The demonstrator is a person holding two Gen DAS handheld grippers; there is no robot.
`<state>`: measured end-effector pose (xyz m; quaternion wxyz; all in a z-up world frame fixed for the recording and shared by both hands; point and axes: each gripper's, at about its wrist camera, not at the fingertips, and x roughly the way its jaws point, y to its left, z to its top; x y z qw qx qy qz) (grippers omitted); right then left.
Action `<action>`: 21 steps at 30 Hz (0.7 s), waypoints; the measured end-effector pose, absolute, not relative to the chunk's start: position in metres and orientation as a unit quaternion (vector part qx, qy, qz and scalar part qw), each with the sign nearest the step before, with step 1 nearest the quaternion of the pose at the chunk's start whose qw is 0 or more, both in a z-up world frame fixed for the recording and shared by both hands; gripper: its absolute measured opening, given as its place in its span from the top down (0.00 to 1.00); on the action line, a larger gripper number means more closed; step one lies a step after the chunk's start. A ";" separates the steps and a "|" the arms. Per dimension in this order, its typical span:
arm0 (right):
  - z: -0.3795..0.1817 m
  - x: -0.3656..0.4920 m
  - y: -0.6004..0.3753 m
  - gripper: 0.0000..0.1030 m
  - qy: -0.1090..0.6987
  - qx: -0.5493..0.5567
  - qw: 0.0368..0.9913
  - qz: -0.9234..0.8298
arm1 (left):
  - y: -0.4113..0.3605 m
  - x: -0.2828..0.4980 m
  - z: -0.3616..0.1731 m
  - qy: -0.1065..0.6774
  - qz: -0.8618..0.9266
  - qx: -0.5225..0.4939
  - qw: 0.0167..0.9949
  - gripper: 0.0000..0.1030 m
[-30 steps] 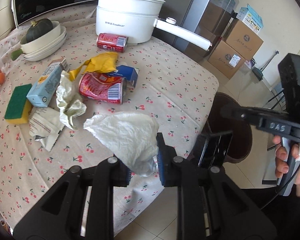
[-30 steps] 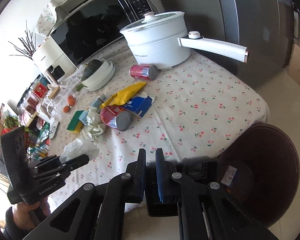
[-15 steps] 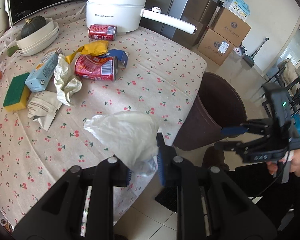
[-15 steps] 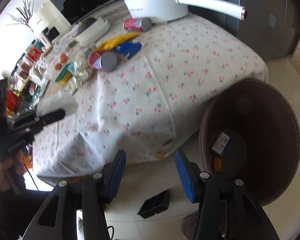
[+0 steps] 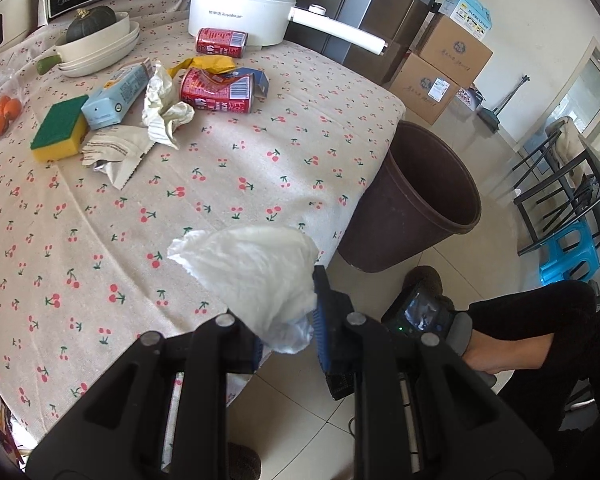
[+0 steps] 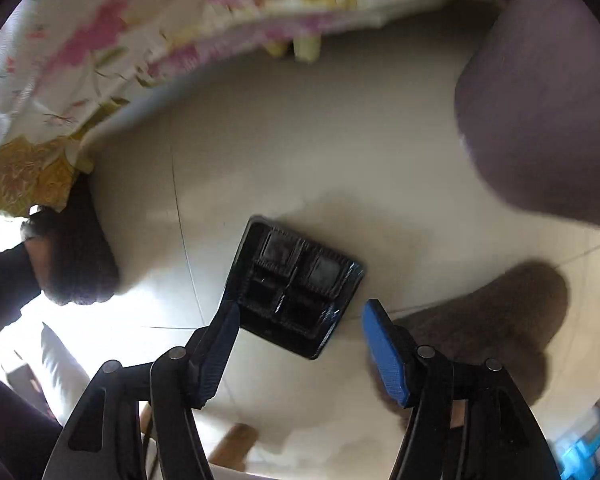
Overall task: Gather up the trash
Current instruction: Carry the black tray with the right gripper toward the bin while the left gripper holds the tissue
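Observation:
My left gripper (image 5: pixel 288 330) is shut on a crumpled white tissue (image 5: pixel 256 268) and holds it above the near edge of the cherry-print table (image 5: pixel 100 220). A brown trash bin (image 5: pixel 420 200) stands on the floor right of the table. My right gripper (image 6: pixel 300 336) is open, low over the floor, just above a black plastic tray (image 6: pixel 296 292) lying on the tiles. The bin's brown side (image 6: pixel 540 100) shows at the upper right of the right wrist view. The right gripper's body (image 5: pixel 420 314) shows low by the floor in the left wrist view.
On the table lie two red cans (image 5: pixel 218 92), a yellow wrapper (image 5: pixel 212 65), a blue carton (image 5: pixel 116 94), crumpled paper (image 5: pixel 164 108), a sponge (image 5: pixel 60 128), a white pot (image 5: pixel 248 4) and bowls with a squash (image 5: pixel 96 46). Cardboard boxes (image 5: pixel 440 68) and chairs (image 5: pixel 568 184) stand beyond.
My right gripper opened, let the black tray fall to the floor, then dropped down close over it. My left gripper keeps the tissue and has shifted slightly toward the bin side.

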<state>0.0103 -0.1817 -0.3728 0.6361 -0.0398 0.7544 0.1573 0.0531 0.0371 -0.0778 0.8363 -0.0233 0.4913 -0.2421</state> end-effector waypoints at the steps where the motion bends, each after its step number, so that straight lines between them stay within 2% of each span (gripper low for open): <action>1: -0.380 0.010 -0.182 0.33 0.756 -0.039 0.636 0.149 | 0.039 0.052 -0.077 0.490 -0.242 -0.025 0.837 0.78; 18: -0.463 0.021 -0.214 0.30 0.791 0.051 0.606 0.062 | 0.041 0.052 -0.077 0.487 -0.237 -0.025 0.841 0.78; 21: -0.472 0.021 -0.213 0.30 0.794 0.040 0.604 0.056 | 0.040 0.051 -0.077 0.485 -0.236 -0.023 0.842 0.78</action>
